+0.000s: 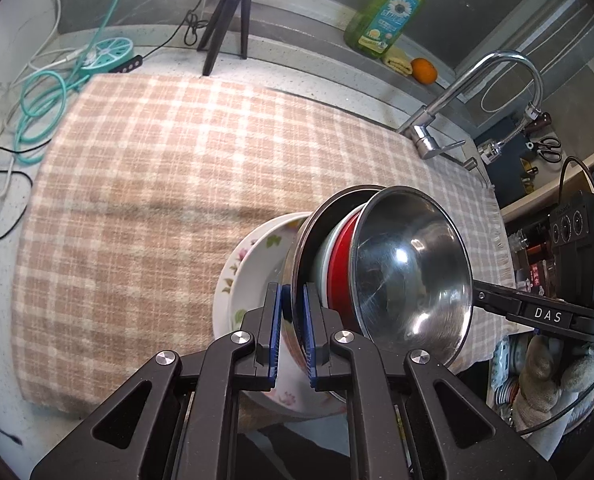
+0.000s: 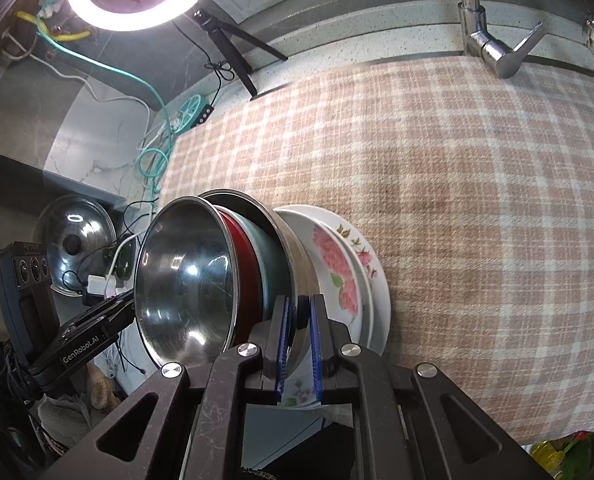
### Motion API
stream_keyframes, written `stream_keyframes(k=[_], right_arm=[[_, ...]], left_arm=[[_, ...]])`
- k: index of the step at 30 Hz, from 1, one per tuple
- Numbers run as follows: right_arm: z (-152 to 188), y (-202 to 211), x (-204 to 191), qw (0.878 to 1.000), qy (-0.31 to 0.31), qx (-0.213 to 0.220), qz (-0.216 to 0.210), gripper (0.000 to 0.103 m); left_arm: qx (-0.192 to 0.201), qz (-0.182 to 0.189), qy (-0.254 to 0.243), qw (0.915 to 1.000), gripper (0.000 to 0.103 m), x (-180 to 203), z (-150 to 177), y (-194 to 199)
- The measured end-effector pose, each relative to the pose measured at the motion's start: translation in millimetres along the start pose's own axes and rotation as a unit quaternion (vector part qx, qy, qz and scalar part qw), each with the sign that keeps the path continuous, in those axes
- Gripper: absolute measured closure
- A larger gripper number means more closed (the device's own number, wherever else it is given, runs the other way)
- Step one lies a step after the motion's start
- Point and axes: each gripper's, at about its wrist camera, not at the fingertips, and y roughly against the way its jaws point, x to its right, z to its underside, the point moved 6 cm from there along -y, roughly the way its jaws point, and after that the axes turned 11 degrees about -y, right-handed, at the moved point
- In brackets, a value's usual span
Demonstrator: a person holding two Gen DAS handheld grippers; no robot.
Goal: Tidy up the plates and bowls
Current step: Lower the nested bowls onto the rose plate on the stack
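Steel shows first: a nested stack of dishes is held tilted on its side at the near edge of the counter. The left gripper [image 1: 293, 328] has its blue pads closed on the rim of the large metal pan [image 1: 303, 240], one pad inside and one outside. The right gripper [image 2: 299, 344] pinches the same pan's rim from the opposite side, its jaws drawn together on the thin wall. Inside the pan sit a pale bowl [image 2: 275, 264], a red bowl [image 1: 339, 256] and, nearest each camera, a shiny steel bowl [image 1: 409, 272] with its open mouth turned sideways. Against the pan's outer base lean floral plates [image 2: 337, 276], white with pink blossoms, their lower edges at the near edge of the checked cloth [image 1: 157, 184].

That pink and cream cloth covers the counter from near edge to far edge. Beyond its far edge stands a black tripod [image 1: 227, 12], with teal cable [image 1: 41, 108] coiled at the far left corner. At the far right corner rises a chrome faucet [image 1: 493, 84], and behind it on the ledge stand a green soap bottle [image 1: 389, 12] and an orange [image 1: 424, 71].
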Motion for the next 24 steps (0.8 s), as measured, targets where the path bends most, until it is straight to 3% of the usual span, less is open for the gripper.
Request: stream_keyframes(k=[24], right_arm=[[5.2, -16.6, 9.5, 1.000, -0.007, -0.015, 0.016, 0.093]], left_arm=[[-0.020, 0.004, 0.006, 0.9998, 0.094, -3.5, 8.6, -14.1]])
